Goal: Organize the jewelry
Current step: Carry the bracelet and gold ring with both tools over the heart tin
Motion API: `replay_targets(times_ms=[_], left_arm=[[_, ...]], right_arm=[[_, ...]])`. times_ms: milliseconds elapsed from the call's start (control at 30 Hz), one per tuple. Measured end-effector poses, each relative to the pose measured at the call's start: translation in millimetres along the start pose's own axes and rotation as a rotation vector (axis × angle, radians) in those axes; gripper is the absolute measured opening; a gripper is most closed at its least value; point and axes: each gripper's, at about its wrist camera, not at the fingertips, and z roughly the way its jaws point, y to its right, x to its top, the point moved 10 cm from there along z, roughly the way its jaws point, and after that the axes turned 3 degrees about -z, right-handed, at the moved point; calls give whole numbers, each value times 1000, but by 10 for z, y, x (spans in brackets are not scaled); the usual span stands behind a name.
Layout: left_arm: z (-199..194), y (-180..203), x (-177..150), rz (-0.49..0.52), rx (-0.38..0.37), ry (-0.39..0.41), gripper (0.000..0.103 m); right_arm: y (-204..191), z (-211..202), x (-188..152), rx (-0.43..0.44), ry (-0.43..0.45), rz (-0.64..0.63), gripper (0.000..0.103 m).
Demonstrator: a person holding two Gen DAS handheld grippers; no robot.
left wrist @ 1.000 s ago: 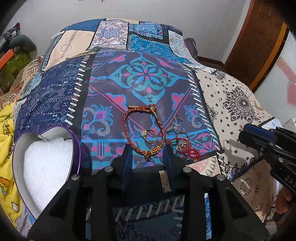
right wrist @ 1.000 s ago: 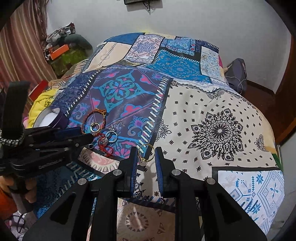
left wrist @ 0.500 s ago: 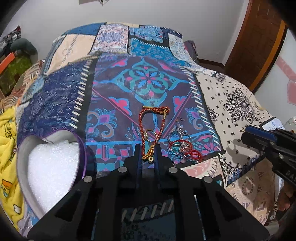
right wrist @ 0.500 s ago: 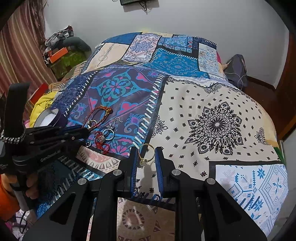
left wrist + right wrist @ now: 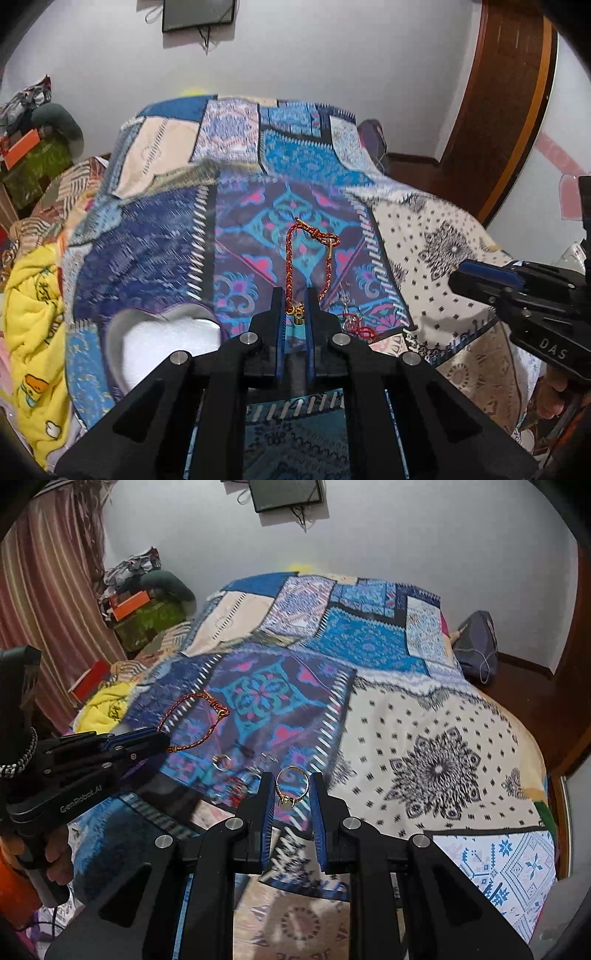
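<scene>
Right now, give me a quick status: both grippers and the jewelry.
Left gripper shut on red braided bracelet. Right gripper shut on gold ring. Heart-shaped box open on the bedspread, nothing blocking.

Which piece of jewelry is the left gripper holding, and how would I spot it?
On the patchwork bedspread, look to its purple-and-teal flower panel. The braided bracelet hangs there from the left gripper; unlike the small ring nearby, it is a long red-and-gold cord loop.

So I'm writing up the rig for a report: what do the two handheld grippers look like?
Both are black, angular bodies with silver bolt heads and two flat fingers lined with blue pads. The left gripper has white "Gen-Robot.AI" lettering on its side and a black-and-white braided cord at the rear. The right gripper shows white letters "DAS".
</scene>
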Motion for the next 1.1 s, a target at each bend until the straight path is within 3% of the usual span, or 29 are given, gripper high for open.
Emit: replay_targets(times_ms=[533, 833, 1100], left_arm=[[-677, -652, 104, -19, 32, 102, 8], [-728, -943, -57, -9, 11, 69, 8], [-535, -1042, -320, 14, -19, -5, 8]], right_arm=[[-943, -81, 411, 77, 82, -91, 17], [-1329, 31, 472, 104, 83, -113, 17], [-1579, 272, 423, 142, 35, -127, 17]])
